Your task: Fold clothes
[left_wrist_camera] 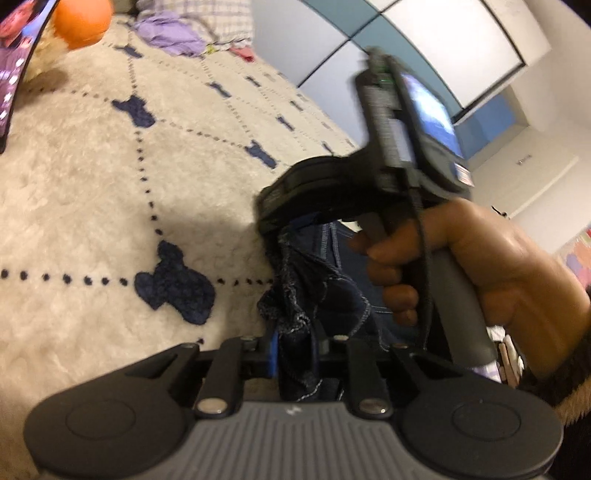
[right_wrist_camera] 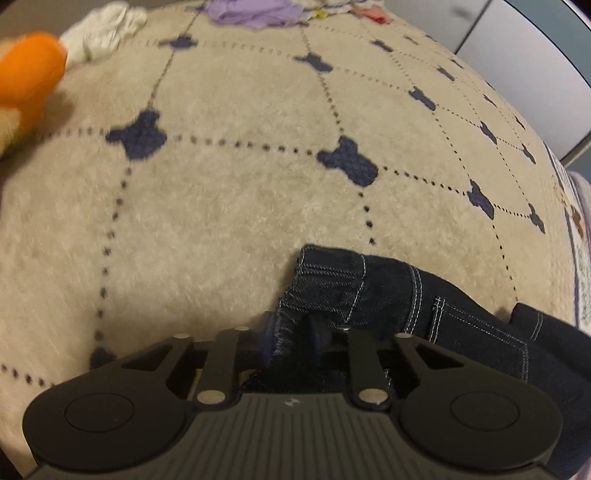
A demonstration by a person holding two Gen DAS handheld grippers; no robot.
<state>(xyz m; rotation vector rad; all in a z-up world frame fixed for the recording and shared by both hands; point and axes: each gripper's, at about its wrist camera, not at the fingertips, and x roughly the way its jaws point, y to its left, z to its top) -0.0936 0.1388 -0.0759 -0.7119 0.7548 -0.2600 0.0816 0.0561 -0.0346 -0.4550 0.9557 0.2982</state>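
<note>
Dark blue jeans [left_wrist_camera: 314, 295] with pale stitching hang bunched between both grippers above a cream blanket. My left gripper [left_wrist_camera: 295, 347] is shut on a frayed edge of the jeans. In the left wrist view the right gripper [left_wrist_camera: 273, 221] sits just ahead, held by a hand [left_wrist_camera: 461, 266], also shut on the denim. In the right wrist view my right gripper [right_wrist_camera: 291, 332] is shut on a hem of the jeans [right_wrist_camera: 369, 291], which trail off to the lower right. The fingertips are hidden by cloth.
The cream fleece blanket [right_wrist_camera: 221, 206] has navy bow marks and dotted lines. At its far edge lie a purple garment [right_wrist_camera: 255, 11], a white cloth [right_wrist_camera: 103, 26] and checked fabric [left_wrist_camera: 221, 14]. An orange plush toy [right_wrist_camera: 29, 77] sits at left. A panelled wall [left_wrist_camera: 443, 40] rises behind.
</note>
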